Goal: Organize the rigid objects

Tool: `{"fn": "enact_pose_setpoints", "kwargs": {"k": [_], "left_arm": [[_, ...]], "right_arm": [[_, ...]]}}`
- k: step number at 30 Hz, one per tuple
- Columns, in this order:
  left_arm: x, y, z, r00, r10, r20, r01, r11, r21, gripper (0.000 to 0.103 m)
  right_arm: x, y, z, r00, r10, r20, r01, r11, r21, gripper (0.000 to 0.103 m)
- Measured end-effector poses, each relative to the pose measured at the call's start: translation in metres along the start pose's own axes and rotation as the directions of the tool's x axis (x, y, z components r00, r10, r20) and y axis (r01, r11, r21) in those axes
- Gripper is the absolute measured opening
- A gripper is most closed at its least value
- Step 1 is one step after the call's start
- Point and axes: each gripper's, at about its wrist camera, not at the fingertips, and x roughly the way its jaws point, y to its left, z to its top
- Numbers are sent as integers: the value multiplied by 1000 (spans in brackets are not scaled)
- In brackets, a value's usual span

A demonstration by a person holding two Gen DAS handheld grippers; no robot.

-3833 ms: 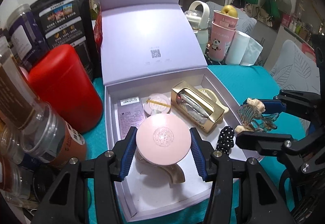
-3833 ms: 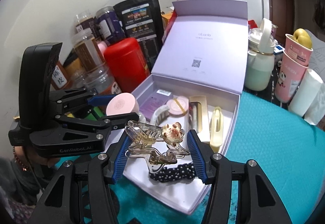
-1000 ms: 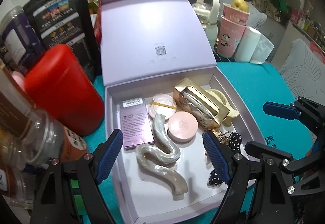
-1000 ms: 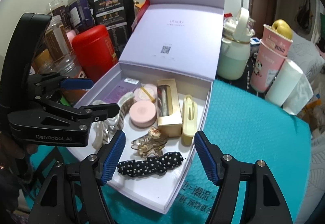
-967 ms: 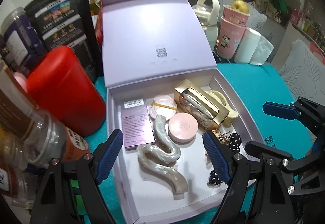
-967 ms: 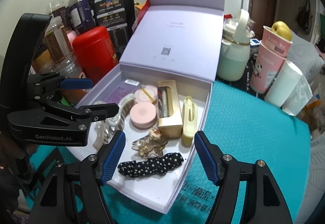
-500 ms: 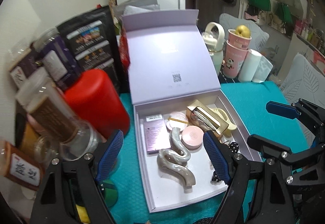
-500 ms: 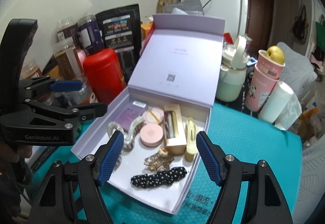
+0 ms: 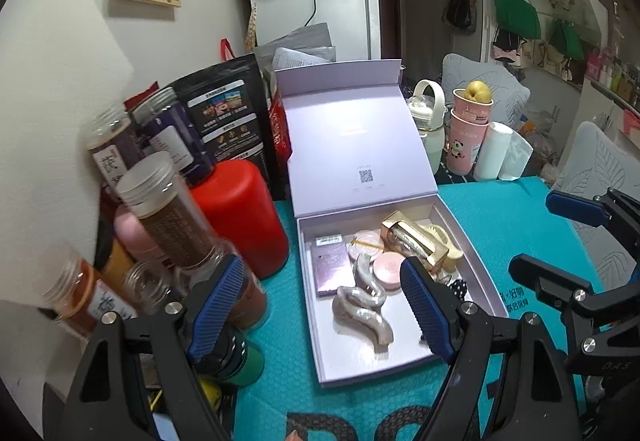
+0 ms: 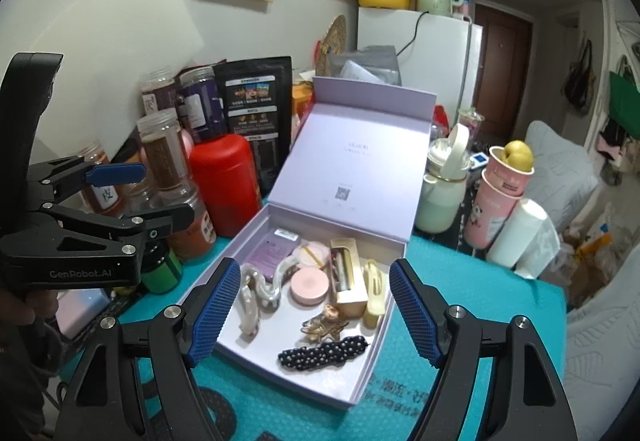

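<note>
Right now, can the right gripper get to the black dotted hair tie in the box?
Probably yes. The hair tie lies uncovered by the box's near edge, the lid is up, and the empty right gripper, jaws opening, hangs above it.

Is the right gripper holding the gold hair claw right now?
No. The right gripper holds nothing, its jaws opening, and the gold hair claw lies in the lavender box beside the polka-dot clip.
</note>
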Motion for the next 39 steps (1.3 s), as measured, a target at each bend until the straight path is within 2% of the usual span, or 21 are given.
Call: {"fn": "enact_pose_setpoints", "kwargs": {"k": [11, 17, 23, 39], "left_arm": [[-35, -1, -28, 1000, 8, 21, -8, 1000, -16, 81], [-38, -7, -52, 1000, -16, -10, 15, 999, -30, 81], [-41, -11, -66, 1000, 12, -23, -12, 1000, -27, 81], [-38, -10, -77, 999, -2, -49, 0, 999, -51, 81]], "right_arm": [[-30, 16, -24, 999, -38, -5, 38, 999, 20, 78], [-37, 22, -42, 996, -82, -30, 83, 996, 43, 78], [-41, 21, -61, 989, -131, -65, 136, 988, 73, 78], [-42, 26, -75, 990, -106, -97, 114, 989, 90, 78]]}}
